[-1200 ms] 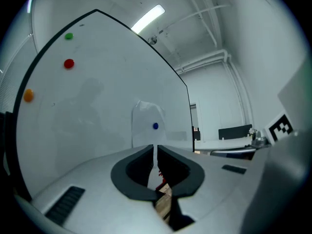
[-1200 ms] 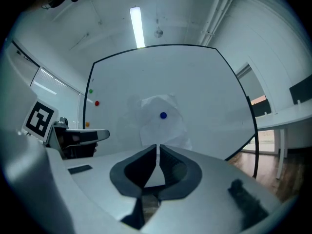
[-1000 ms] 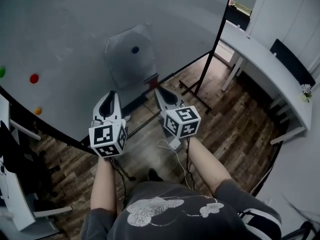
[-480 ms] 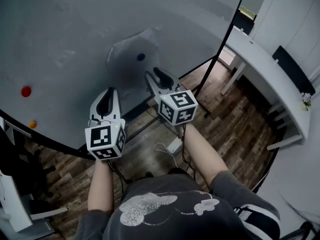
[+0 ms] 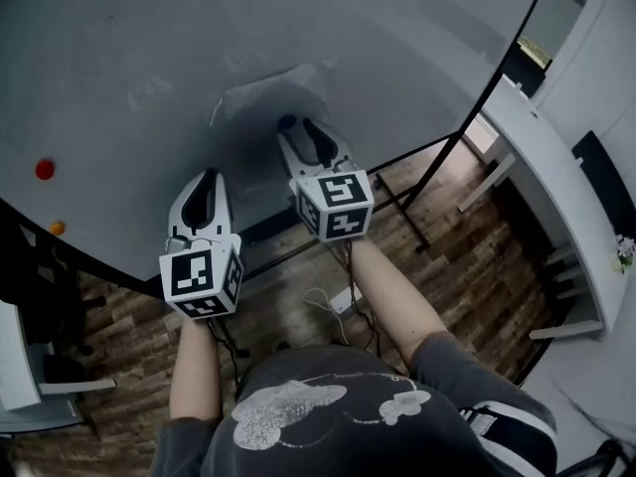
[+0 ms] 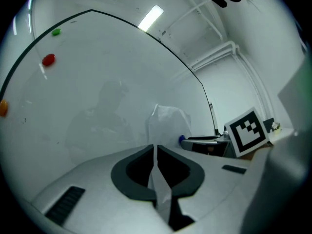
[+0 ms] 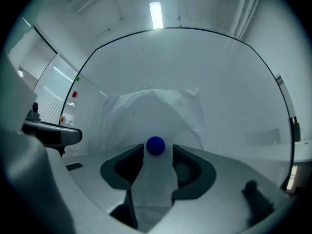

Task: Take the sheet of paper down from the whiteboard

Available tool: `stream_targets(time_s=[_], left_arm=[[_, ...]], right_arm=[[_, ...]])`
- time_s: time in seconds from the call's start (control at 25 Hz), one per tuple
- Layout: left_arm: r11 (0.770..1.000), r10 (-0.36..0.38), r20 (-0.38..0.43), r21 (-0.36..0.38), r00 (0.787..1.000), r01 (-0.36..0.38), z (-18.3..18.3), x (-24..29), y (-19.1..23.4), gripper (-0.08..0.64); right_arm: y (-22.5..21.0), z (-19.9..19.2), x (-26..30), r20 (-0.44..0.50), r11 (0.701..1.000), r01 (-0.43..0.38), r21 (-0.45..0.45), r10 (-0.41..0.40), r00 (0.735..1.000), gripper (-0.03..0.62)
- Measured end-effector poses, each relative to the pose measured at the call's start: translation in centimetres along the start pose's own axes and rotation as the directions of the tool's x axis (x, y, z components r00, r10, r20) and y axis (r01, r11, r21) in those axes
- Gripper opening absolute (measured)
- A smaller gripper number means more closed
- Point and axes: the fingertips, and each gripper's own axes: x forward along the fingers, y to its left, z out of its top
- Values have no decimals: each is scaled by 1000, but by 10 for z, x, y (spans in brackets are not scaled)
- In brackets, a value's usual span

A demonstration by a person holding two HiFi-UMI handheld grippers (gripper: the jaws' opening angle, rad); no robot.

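Office (or classroom): standing whiteboard [image 5: 139, 58]; long white desk [image 5: 553, 182]; wood-plank floor [image 5: 477, 261]; ceiling strip light [image 7: 155, 14].

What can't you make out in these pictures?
Head view: right gripper hides most of the magnet and the paper's lower part.
Right gripper view: its jaws have just been opening with the magnet between their tips; contact unclear.
Left gripper view: shut left gripper covers the pinched paper edge.
Print on paper: too faint.

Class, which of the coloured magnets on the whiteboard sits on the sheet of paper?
The blue magnet: it alone sits on the sheet of paper. The red magnet and orange magnet sit on bare whiteboard, off to the side.
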Motion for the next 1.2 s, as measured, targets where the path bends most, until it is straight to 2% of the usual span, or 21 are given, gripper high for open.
stream_targets(time_s=[0.16, 0.4, 0.68, 0.88, 1.04, 1.2], left_arm=[[999, 49, -6, 9, 999, -49, -1, 3, 0, 15], [995, 91, -12, 27, 996, -91, 1, 8, 3, 15], [994, 104, -7, 33, 995, -104, 5, 12, 3, 15], [994, 106, -4, 31, 994, -106, 5, 14, 3, 15], [994, 110, 8, 25, 994, -110, 12, 14, 2, 15], [992, 116, 15, 47, 993, -116, 18, 14, 3, 15]], right_arm=[[4, 1, 7, 7, 1000, -24, -21, 24, 1000, 179], [2, 1, 9, 21, 1000, 14, -28, -14, 1000, 178], [1, 12, 7, 67, 999, 36, -33, -34, 997, 178], [3, 10, 10, 48, 996, 58, -70, -55, 997, 176], [6, 11, 9, 49, 990, 94, -105, -90, 995, 153], [6, 10, 9, 47, 991, 91, -97, -86, 995, 132]])
